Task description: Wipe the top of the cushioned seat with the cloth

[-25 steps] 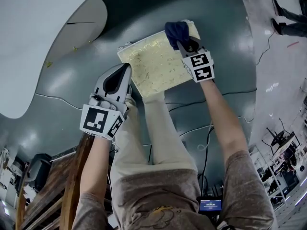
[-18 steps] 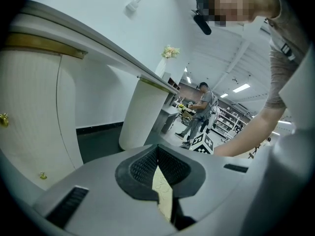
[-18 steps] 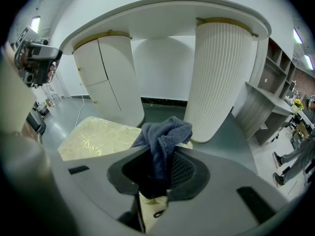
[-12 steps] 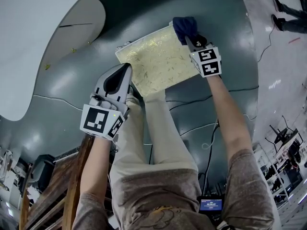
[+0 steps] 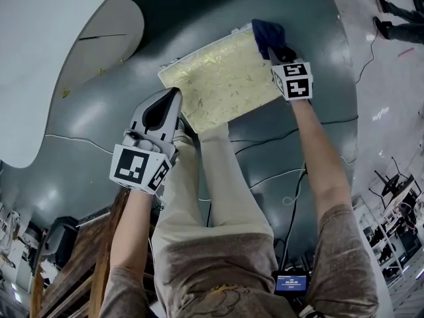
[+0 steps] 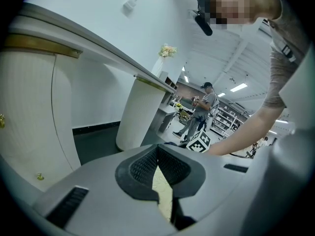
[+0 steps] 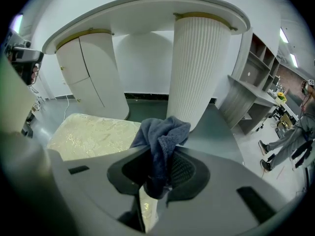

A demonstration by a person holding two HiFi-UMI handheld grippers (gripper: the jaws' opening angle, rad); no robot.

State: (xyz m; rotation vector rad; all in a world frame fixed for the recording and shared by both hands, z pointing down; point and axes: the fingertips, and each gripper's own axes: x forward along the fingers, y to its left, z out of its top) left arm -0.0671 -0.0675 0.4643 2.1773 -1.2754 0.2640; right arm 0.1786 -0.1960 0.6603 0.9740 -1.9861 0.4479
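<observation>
Clamped in right hand-held gripper (image 5: 273,49), dark blue cloth (image 5: 264,32) at pale yellow cushioned seat (image 5: 218,85) corner for wiping; left hand-held gripper (image 5: 172,97) closed, empty, kept aside.

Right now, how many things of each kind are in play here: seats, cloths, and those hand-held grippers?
cushioned seat: 1
cloth: 1
hand-held grippers: 2 (left hand-held gripper, right hand-held gripper)
Total: 4

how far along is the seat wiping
Done: the right gripper is shut on the dark blue cloth. In hand: the cloth sits at the far right corner of the pale yellow cushioned seat. Left: the seat shows no wipe marks, so coverage cannot be judged. The left gripper is shut and empty.
</observation>
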